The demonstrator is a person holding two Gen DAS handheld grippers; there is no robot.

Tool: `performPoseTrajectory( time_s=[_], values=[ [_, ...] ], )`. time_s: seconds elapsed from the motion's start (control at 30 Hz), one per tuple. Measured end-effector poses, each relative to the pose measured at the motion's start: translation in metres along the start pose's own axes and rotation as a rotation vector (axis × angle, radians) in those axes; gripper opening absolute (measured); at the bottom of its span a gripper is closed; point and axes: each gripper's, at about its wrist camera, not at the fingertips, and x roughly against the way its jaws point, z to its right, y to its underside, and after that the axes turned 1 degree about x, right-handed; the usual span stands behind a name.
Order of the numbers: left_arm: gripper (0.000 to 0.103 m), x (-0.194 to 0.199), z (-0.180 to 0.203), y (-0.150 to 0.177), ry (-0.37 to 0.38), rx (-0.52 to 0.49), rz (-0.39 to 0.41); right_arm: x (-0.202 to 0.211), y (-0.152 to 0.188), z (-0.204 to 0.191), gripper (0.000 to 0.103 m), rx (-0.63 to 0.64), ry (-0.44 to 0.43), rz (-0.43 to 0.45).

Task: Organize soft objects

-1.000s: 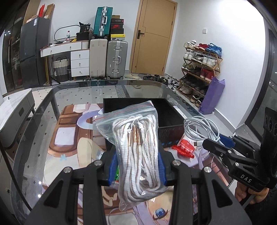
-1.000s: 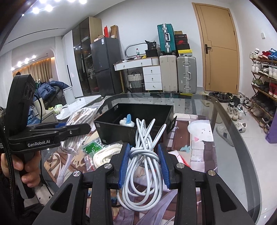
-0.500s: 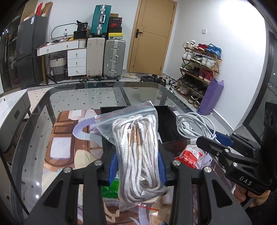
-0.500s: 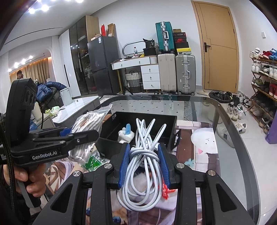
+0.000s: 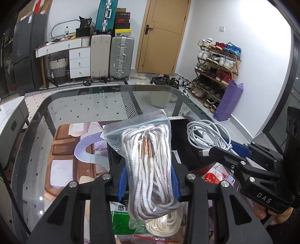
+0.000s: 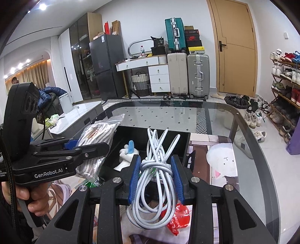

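Left wrist: my left gripper clamps a bagged rope, hiding the black bin; glass table beyond

Right wrist: my right gripper pinches the white cable above that bin, shoe rack rightward

White walls, tan wooden door, pale tiled floor, glass-topped table, white drawer unit, beige and silver suitcases, teal suitcase stacked above, dark fridge, shoe rack, ceiling spotlights.
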Motion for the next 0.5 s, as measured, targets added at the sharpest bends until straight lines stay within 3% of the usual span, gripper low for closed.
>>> performPoseTrajectory(
  time_s=[0.5],
  values=[
    [0.038,-0.027,0.004,-0.019,0.012,-0.011,-0.111,-0.035,-0.012,0.004,0.034,0.014,-0.011,-0.060]
  ],
)
